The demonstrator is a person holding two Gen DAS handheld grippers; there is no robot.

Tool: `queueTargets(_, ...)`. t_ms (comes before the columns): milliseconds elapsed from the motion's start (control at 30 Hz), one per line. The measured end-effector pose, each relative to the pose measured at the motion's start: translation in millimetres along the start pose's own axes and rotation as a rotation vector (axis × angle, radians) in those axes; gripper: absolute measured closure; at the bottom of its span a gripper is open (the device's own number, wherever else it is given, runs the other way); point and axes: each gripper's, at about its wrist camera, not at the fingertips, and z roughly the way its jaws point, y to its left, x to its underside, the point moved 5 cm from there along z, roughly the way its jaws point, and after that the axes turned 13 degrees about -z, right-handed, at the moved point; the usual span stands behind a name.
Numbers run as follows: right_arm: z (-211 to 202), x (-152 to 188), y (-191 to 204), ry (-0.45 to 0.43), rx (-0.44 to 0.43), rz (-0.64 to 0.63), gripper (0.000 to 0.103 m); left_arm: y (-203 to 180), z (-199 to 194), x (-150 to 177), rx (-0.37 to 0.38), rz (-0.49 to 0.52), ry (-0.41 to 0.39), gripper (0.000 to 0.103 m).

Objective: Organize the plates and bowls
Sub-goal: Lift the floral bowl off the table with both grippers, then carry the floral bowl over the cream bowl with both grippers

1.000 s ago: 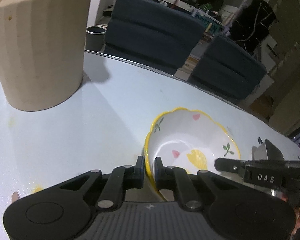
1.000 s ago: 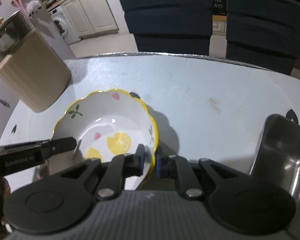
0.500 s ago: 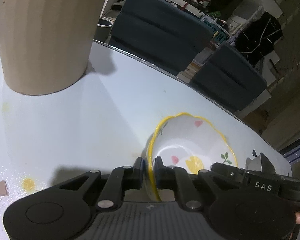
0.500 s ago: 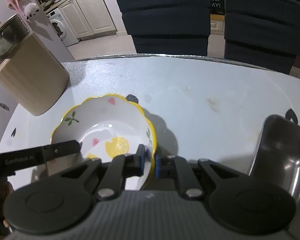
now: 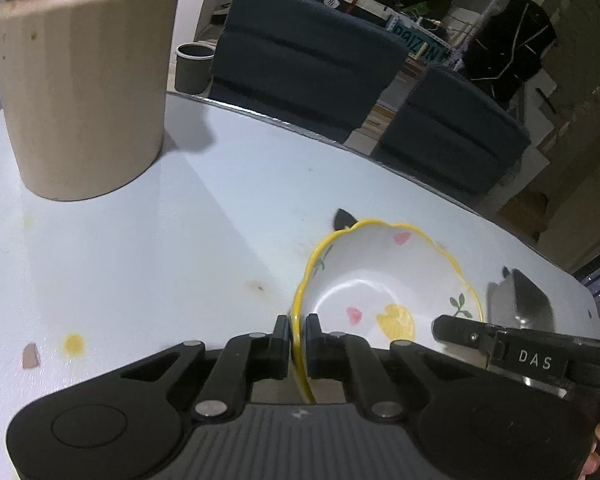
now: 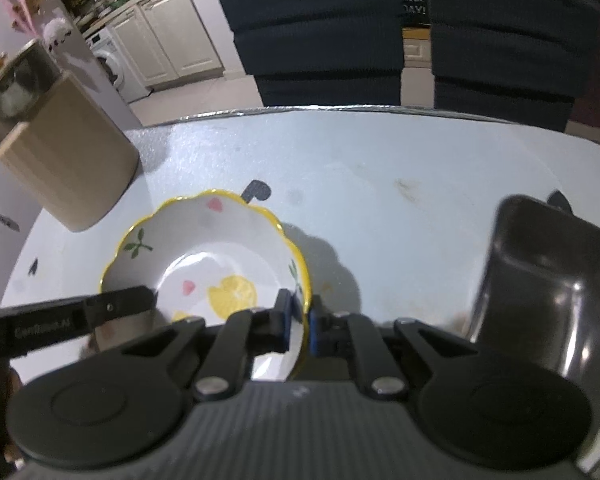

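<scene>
A white scalloped bowl [image 5: 380,280] with a yellow rim and fruit prints hangs slightly above the pale table [image 5: 180,240], casting a shadow to its right. My left gripper [image 5: 298,322] pinches the bowl's left rim, its jaws closing tighter on it. In the right wrist view the bowl [image 6: 220,256] is held at its right rim by my right gripper [image 6: 300,312], which is shut on it. Each wrist view shows one of the other gripper's fingers [image 5: 460,330] [image 6: 128,300] at the opposite rim.
A tall beige canister [image 5: 84,92] with a metal top stands at the table's far left. A dark metal container [image 6: 540,280] sits at the right. Two dark blue chairs [image 6: 316,28] stand behind the far edge. Small printed marks dot the tabletop.
Both grippers have drawn the bowl a little up and toward me. A dark mark on the table behind it now shows in full, and its shadow has spread to the right.
</scene>
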Motion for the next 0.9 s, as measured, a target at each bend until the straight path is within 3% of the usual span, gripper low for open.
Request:
queueTargets(200,-35.7,11.6,-1.2,-0.027,0.007,0.007,0.093,-13.0,-27.6,11.8,0.047,-0.013,-0.028,0.096)
queueTargets(533,-112.1,39.8,-6.8,-0.113,0.019,0.044,0.094,-56.6,-86.2,46.2,0.072,0.047,-0.068,0.096)
queueTargets(900,-188.3,99.3,-25.8,-0.178,0.037,0.109,0.095,-104.3,-137.8,110.9,0.103,0.13,-0.086,0.096)
